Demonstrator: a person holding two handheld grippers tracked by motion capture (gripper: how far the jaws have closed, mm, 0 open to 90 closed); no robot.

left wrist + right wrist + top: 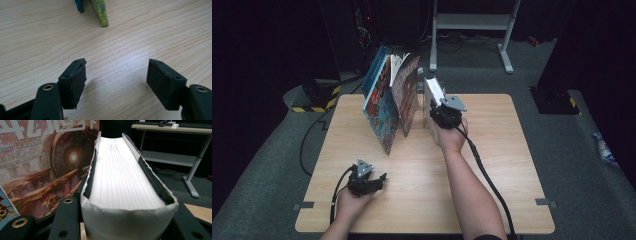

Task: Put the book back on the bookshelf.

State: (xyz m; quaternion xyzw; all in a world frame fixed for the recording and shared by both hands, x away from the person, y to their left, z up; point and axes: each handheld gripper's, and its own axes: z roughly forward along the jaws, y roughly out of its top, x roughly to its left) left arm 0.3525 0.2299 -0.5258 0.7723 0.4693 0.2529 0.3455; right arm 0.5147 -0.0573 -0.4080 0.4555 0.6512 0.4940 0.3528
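Right gripper (438, 102) jaws clamped on white book (125, 187), upright beside leaning books (391, 100). Keep it vertical, slide flush, steady stack. Left gripper (116, 82) jaws apart, idle over table (422, 185).

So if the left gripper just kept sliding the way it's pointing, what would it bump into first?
Probably the green-edged book. The left gripper has open fingers with bare table ahead, then that book's bottom corner, slightly left of centre. Depth is hard to judge, so it might just pass it.
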